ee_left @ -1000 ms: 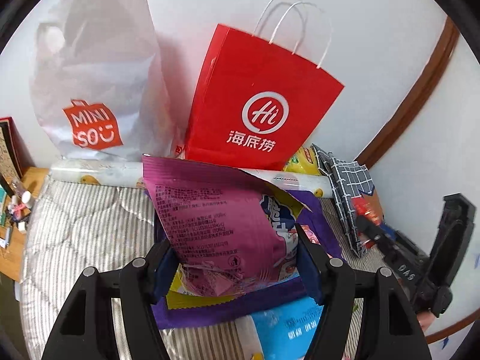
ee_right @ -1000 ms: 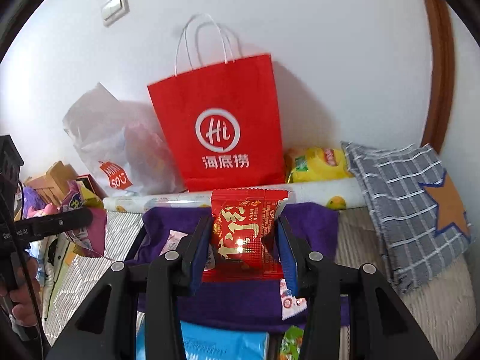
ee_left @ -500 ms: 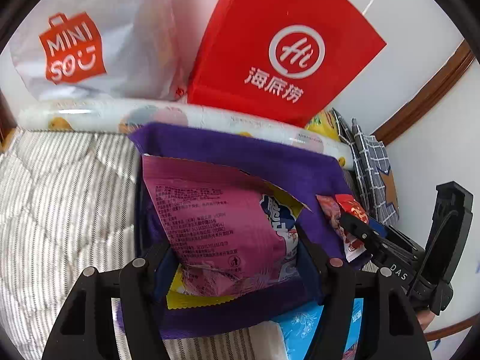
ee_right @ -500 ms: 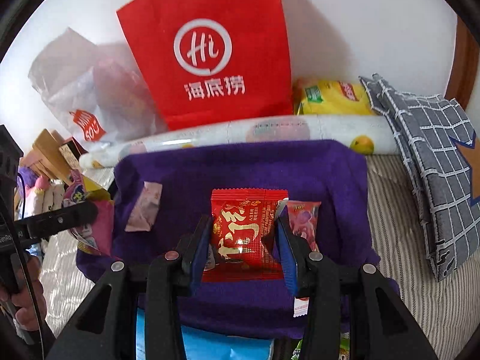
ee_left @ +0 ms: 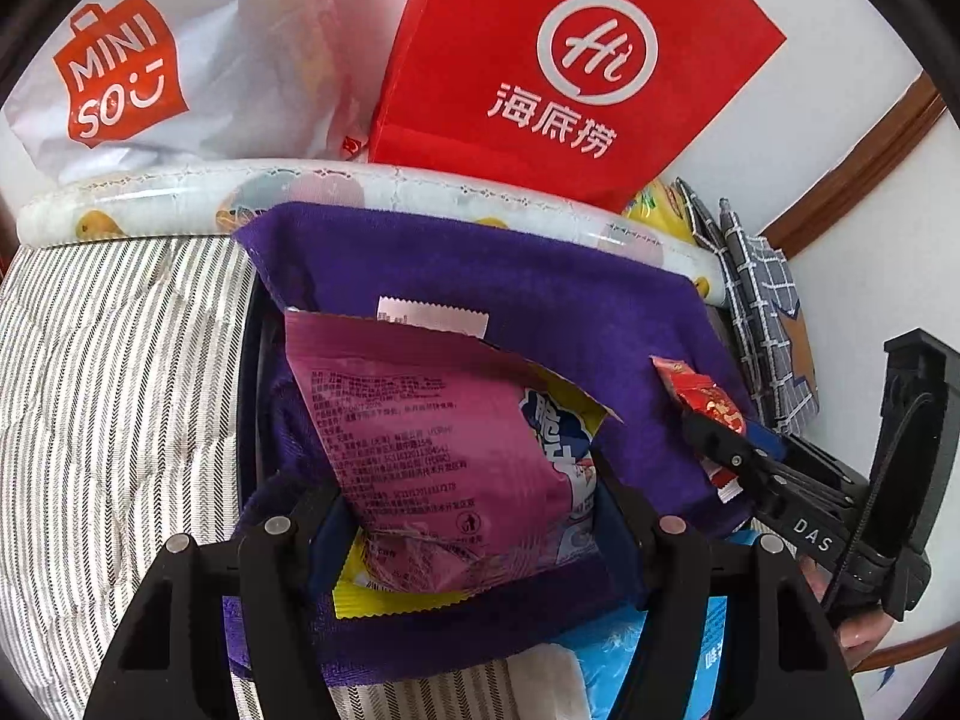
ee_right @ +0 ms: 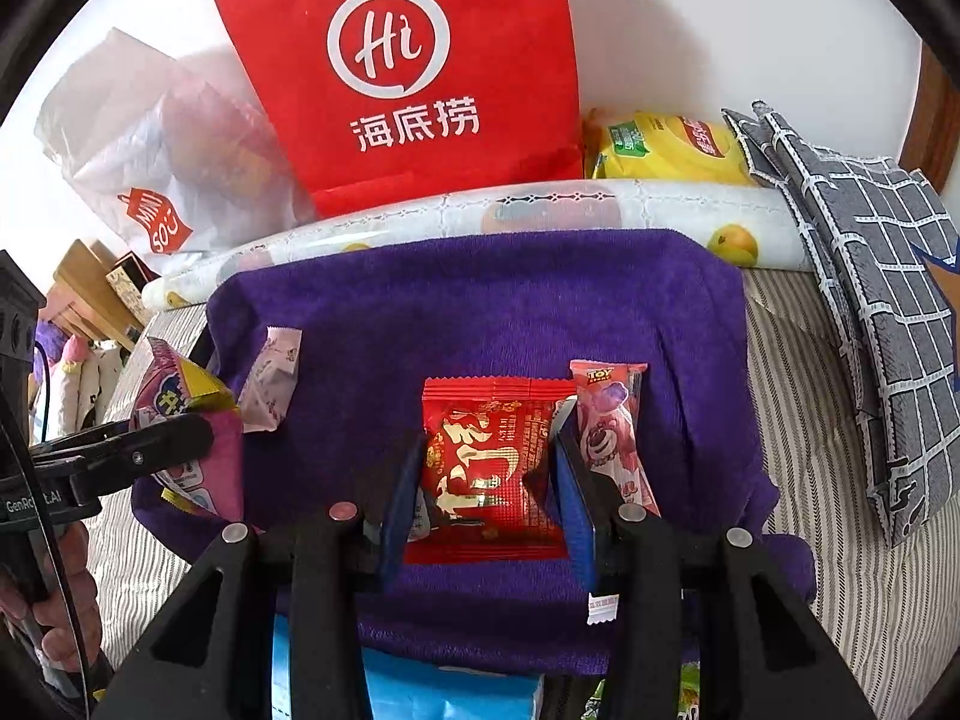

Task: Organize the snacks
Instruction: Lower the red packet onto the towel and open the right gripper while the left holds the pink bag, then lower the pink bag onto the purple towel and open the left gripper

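My left gripper [ee_left: 468,510] is shut on a large pink-purple snack bag [ee_left: 432,444] and holds it low over the left part of a purple towel [ee_left: 480,276]. My right gripper [ee_right: 486,468] is shut on a small red snack packet [ee_right: 486,456] low over the towel's [ee_right: 480,300] middle right. A pink Toy Story packet [ee_right: 609,426] lies on the towel just right of my right gripper. A small white-pink packet [ee_right: 273,378] lies on the towel's left. The left gripper with its bag also shows in the right wrist view [ee_right: 174,438].
A red paper bag [ee_right: 408,72], a white Miniso bag [ee_right: 150,162], a yellow snack pack [ee_right: 666,147] and a rolled fruit-print mat [ee_right: 540,210] stand behind the towel. A grey checked cloth [ee_right: 870,276] lies right. A blue pack [ee_right: 444,690] lies at the near edge.
Both grippers have come down and forward over the purple towel, each still holding its packet. The bags behind look larger and closer.
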A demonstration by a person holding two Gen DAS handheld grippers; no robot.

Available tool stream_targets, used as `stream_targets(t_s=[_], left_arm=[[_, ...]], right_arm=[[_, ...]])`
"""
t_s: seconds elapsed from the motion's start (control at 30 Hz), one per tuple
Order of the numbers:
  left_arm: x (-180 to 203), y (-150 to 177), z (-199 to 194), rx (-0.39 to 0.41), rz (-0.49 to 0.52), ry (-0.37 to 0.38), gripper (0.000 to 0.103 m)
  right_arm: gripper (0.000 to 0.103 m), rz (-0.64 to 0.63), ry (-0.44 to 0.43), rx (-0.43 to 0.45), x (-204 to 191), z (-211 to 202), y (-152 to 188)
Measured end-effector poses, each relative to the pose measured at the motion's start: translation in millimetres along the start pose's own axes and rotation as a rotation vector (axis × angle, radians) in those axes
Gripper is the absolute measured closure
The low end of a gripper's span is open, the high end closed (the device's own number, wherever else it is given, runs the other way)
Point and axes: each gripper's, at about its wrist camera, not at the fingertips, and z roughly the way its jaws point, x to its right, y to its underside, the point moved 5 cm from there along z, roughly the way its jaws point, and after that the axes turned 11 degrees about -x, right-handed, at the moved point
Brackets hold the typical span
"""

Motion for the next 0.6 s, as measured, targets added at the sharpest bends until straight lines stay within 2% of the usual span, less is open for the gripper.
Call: stream_targets(t_s=[0.2, 0.3, 0.37, 0.47, 0.6], left_arm=[[4.1, 2.2, 8.1, -0.029, 0.012, 0.006, 0.035], [5.6, 3.9, 10.2, -0.041, 0.019, 0.010, 0.035], [7.8, 4.9, 12.2, -0.054, 0.023, 0.023, 0.034], [11.7, 6.0, 12.8, -0.067, 0.031, 0.018, 0.022], [17.2, 7.6, 0.4, -0.032, 0.062, -0.017, 0.019]], right_arm=[[0.059, -0.013, 0.006, 0.011, -1.5, -3.9, 0.3], [0.045, -0.020, 0.006, 0.031, -1.2, -12.2, 1.8], [0.042, -0.023, 0.010, 0.061, -0.9, -20.4, 2.6], [0.041, -0.014, 0.026, 0.097, 0.9, -33.2, 2.9], [0.035, 0.015, 0.055, 0.135, 8.9, -53.5, 9.4]])
